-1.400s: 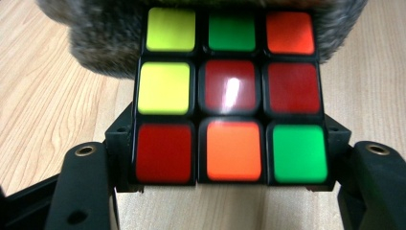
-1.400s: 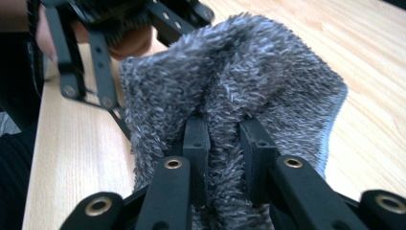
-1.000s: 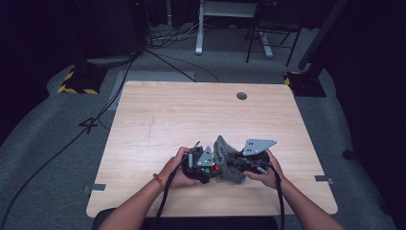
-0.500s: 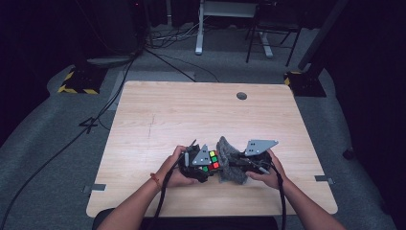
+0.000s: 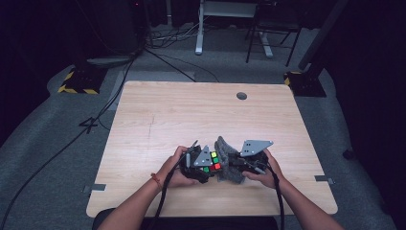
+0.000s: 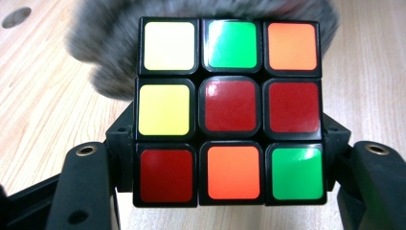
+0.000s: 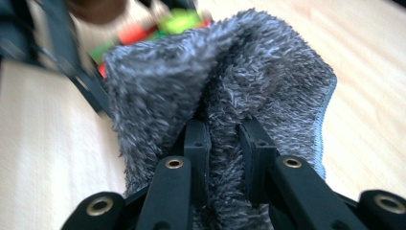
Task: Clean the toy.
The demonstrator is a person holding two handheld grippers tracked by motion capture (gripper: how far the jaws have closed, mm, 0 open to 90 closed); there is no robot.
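A scrambled puzzle cube (image 6: 230, 110) with red, yellow, green and orange stickers sits between the two jaws of my left gripper (image 5: 205, 167), which is shut on it near the table's front edge. The cube (image 5: 213, 161) faces up in the high view. Right beside it, a grey fluffy cloth (image 7: 230, 91) is pinched in a fold by my right gripper (image 7: 224, 143), shut on it. The cloth (image 5: 226, 160) touches the cube's far side, and its fuzzy edge (image 6: 119, 57) rises behind the cube. Part of the cube (image 7: 158, 28) peeks out behind the cloth, blurred.
The light wooden table (image 5: 182, 115) has a round cable hole (image 5: 242, 96) at the back right. Cables run from both grippers toward the person. Desk legs (image 5: 198, 33) and floor cables lie beyond the table on dark carpet.
The left gripper turned the cube so its coloured face points up, and it moved slightly right against the cloth. The right gripper stayed shut on the cloth.
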